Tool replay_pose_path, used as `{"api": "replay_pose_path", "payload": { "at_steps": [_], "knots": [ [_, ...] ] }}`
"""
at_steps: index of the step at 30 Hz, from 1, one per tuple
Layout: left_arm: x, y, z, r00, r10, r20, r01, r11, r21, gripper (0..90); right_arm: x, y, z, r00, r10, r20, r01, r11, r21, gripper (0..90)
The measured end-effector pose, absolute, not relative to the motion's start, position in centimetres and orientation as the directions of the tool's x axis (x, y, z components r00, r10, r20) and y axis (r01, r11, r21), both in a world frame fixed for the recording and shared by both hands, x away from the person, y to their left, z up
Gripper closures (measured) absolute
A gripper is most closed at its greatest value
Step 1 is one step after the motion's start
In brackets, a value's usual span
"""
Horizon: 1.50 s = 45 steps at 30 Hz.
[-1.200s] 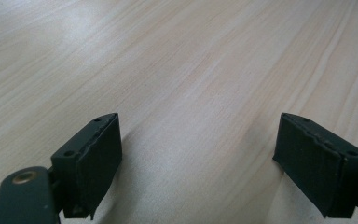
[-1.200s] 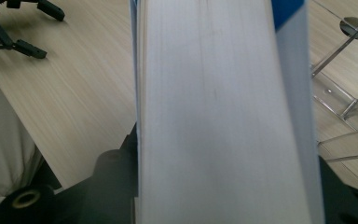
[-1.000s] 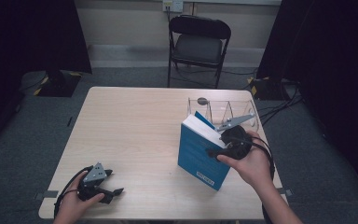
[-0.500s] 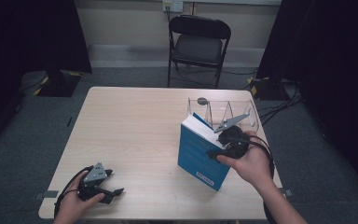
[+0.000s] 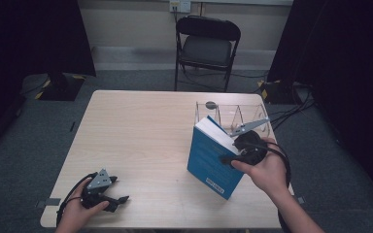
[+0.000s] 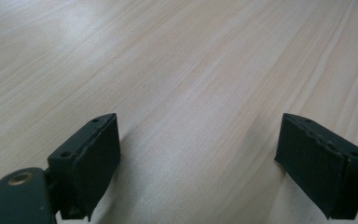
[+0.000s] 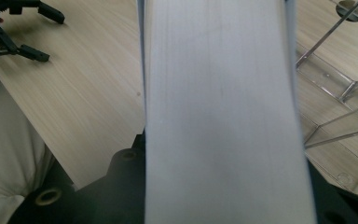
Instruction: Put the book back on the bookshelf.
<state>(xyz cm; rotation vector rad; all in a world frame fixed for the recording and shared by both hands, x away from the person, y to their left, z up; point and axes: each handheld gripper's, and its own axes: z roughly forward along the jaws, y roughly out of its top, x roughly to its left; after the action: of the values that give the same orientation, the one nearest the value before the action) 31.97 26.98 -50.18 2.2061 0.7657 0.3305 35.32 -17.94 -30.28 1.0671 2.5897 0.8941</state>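
Observation:
A thick blue book (image 5: 208, 160) stands tilted on its lower edge at the table's right. My right gripper (image 5: 227, 156) is shut on it across the covers. Its jaws have just been closing, and in the right gripper view the book's pale page edge (image 7: 219, 116) sits between them. My left gripper (image 5: 117, 202) rests low on the table at the front left. In the left gripper view its pads (image 6: 95, 158) stand wide apart over bare wood, so the left gripper (image 6: 200, 156) is open with nothing in it. The left gripper (image 7: 23, 28) also appears far off in the right gripper view.
A clear plastic divider rack (image 5: 238, 116) stands just behind the book, also seen as the rack (image 7: 340, 88) beside the pages. A black folding chair (image 5: 206, 46) sits beyond the far edge of the light wooden table (image 5: 141, 131). Dark curtains hang at both sides.
The right hand has shifted only slightly, with the book staying upright in its grip. The left hand and its gripper have kept still.

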Motion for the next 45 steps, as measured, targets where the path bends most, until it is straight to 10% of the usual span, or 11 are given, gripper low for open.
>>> {"api": "replay_pose_path", "payload": {
  "at_steps": [45],
  "knots": [
    [32.0, 26.9, -50.1, 0.788, 0.615, -0.006, 0.421, -0.532, 0.735, 11.9, 39.5, -18.3, -27.7, -0.493, 0.869, 0.056, 0.725, 0.374, 0.578, 61.6]
  ]
}}
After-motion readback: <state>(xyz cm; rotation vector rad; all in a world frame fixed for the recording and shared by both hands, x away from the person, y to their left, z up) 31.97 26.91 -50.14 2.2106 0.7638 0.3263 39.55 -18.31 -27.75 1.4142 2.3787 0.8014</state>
